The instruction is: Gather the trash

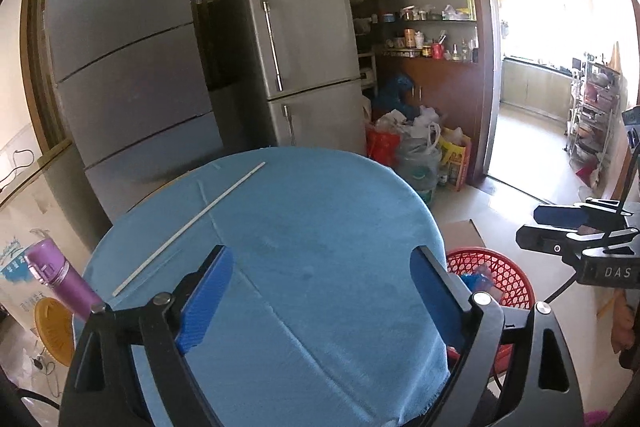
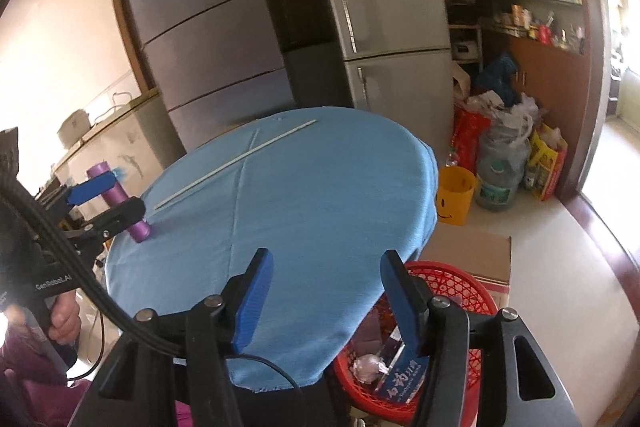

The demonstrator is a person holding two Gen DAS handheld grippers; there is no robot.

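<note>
Blue-padded and empty, the left gripper (image 1: 320,291) and right gripper (image 2: 324,299) hang open over the blue-clothed table (image 1: 304,227). At four o'clock, the red basket (image 2: 452,287) sits beside the table, likely for catching trash like the crumpled foil (image 2: 370,363) and carton (image 2: 404,373).
</note>
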